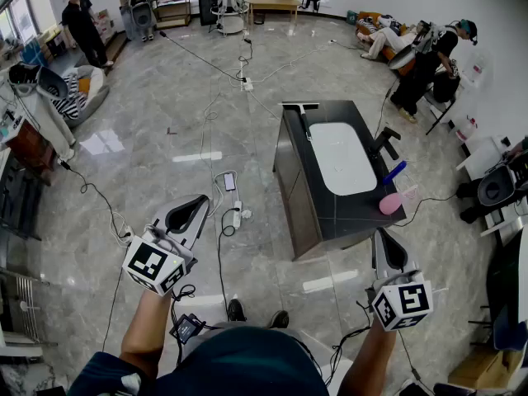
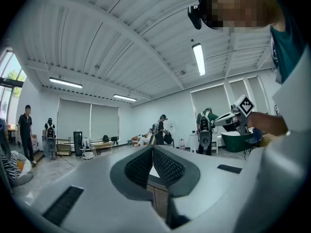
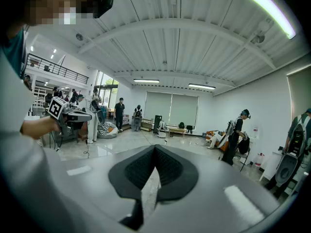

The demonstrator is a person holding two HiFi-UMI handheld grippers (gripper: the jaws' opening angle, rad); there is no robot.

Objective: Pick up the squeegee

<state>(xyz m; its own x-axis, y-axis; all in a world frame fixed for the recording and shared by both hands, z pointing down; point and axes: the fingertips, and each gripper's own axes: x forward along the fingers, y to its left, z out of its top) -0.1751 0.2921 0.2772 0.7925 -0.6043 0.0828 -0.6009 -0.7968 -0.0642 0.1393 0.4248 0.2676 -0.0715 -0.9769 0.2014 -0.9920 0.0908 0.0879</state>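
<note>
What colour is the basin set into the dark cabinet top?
White. The rounded basin shows best in the head view.

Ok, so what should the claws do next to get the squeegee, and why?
Probably step closer first, carrying the right claw toward the far end of the counter. The squeegee lies there, well beyond both claws, and the left claw hangs off to the side over the floor. Both claws are shut and empty, so opening can come later.
</note>
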